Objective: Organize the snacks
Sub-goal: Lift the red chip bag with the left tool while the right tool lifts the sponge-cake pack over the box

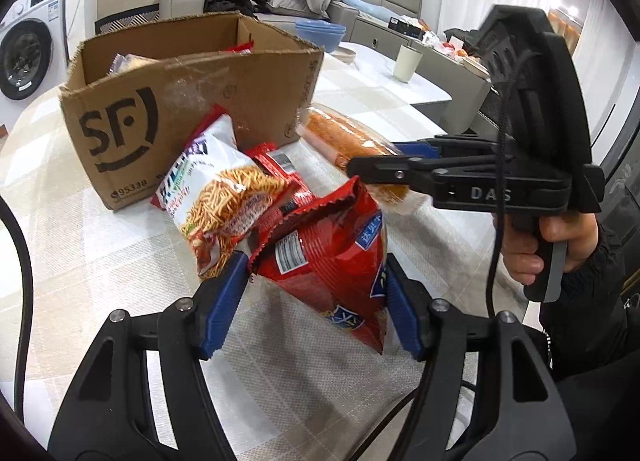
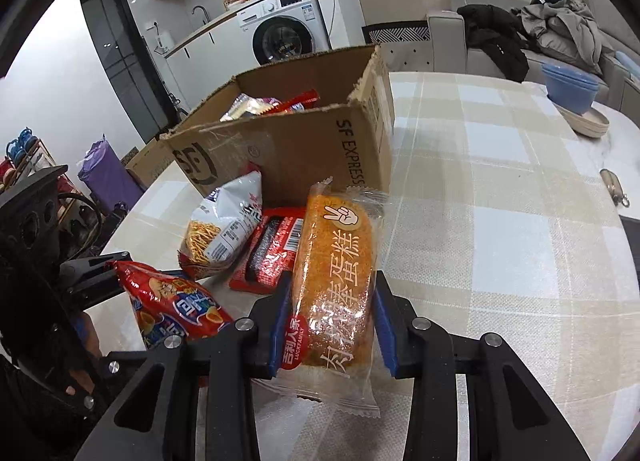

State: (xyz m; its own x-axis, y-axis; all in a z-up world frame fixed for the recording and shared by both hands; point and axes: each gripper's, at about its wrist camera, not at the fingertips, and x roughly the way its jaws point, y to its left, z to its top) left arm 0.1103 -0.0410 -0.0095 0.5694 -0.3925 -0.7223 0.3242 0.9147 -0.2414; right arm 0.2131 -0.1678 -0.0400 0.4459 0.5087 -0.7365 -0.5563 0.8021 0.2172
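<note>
My left gripper (image 1: 316, 309) is shut on a red snack bag (image 1: 332, 257), lifted off the table; the bag also shows in the right wrist view (image 2: 172, 305). My right gripper (image 2: 332, 325) is shut on an orange cake in clear wrap (image 2: 332, 277), seen too in the left wrist view (image 1: 344, 141). An open SF cardboard box (image 1: 168, 113) stands behind, with several snacks inside (image 2: 272, 105). A white noodle-snack bag (image 1: 216, 197) and a flat red pack (image 2: 272, 249) lie in front of the box.
The table has a checked cloth (image 2: 500, 221). Blue bowls on a plate (image 2: 572, 97) stand at its far right, a cream cup (image 1: 407, 63) near the far edge, a small key-like item (image 2: 614, 185) at the right. A sofa with clothes (image 2: 560, 33) lies beyond.
</note>
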